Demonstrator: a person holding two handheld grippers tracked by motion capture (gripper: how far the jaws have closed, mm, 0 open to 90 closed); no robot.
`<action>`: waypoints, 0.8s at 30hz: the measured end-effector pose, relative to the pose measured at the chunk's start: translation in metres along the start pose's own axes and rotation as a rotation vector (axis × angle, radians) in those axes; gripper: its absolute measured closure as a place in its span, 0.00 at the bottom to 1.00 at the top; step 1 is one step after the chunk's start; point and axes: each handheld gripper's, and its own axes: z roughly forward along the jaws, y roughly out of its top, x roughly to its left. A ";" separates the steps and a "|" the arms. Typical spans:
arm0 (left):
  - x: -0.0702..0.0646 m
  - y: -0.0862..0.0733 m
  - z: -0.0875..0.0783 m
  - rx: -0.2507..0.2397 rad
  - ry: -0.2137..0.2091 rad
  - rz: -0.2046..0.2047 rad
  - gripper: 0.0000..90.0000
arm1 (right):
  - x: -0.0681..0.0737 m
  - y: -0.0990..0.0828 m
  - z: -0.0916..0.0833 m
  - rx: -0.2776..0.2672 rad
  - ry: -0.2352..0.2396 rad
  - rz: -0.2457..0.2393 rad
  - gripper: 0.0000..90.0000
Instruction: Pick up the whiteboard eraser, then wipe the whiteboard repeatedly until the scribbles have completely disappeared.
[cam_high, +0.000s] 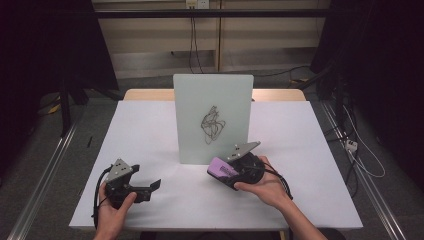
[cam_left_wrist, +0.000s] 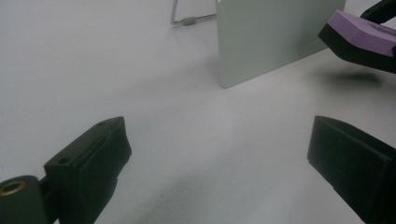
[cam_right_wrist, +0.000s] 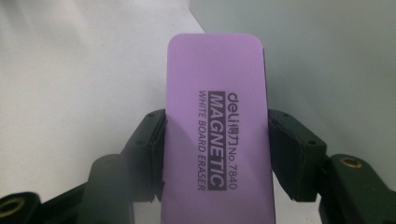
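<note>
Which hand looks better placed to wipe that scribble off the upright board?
The right. Its gripper already clamps the purple eraser and sits just in front of the board, near the scribble. The left gripper is open, empty and farther off.

We see a matt purple foam-like whiteboard eraser (cam_right_wrist: 217, 135) with printed lettering, a smooth, faintly glossy whiteboard (cam_high: 212, 117) at twelve o'clock, a matt white table cover (cam_high: 150, 130), and matt black plastic jaws.

Left tongs (cam_high: 150, 187) agape, right tongs (cam_high: 227, 172) clamped
</note>
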 end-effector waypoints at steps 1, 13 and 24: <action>0.000 0.000 0.000 0.002 0.001 0.000 0.06 | 0.000 0.000 -0.002 -0.014 -0.003 -0.006 0.46; 0.003 -0.002 0.002 0.005 -0.005 -0.016 0.06 | -0.003 0.004 -0.013 -0.098 -0.023 -0.012 0.46; 0.002 0.000 -0.001 0.003 -0.006 -0.001 0.06 | 0.002 0.008 -0.016 -0.148 -0.038 -0.039 0.46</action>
